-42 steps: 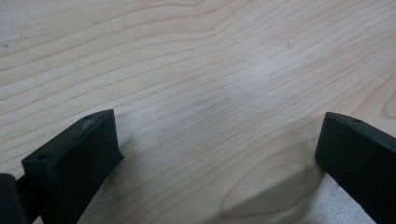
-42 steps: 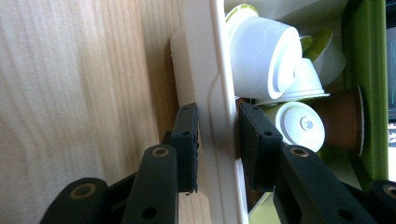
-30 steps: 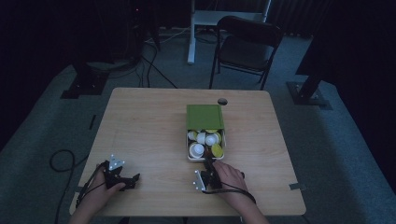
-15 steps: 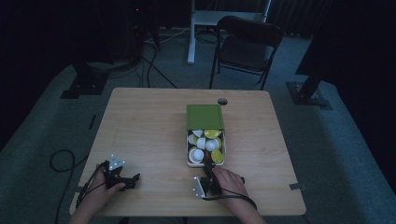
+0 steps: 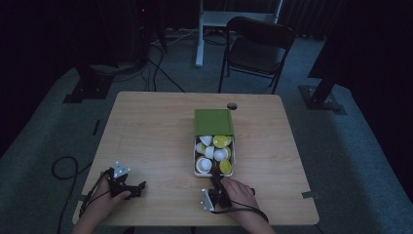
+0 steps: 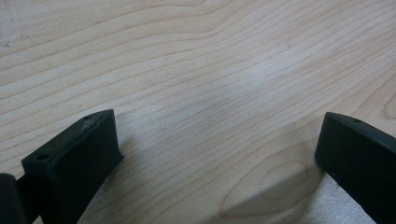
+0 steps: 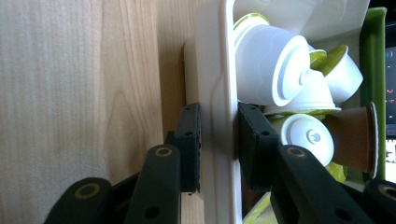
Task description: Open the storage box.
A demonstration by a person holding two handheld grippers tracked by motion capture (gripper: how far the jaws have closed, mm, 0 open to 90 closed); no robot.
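Jaws of right gripper (image 7: pixel 218 149) clamp tray (image 7: pixel 219 70) wall; tray pulled nearer.

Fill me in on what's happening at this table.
A person works two handheld grippers at a wooden table. The right gripper is clamped on the near wall of a white tray full of white and yellow-green coffee pods, which slides out of a green box. The left gripper rests open on bare wood, holding nothing.
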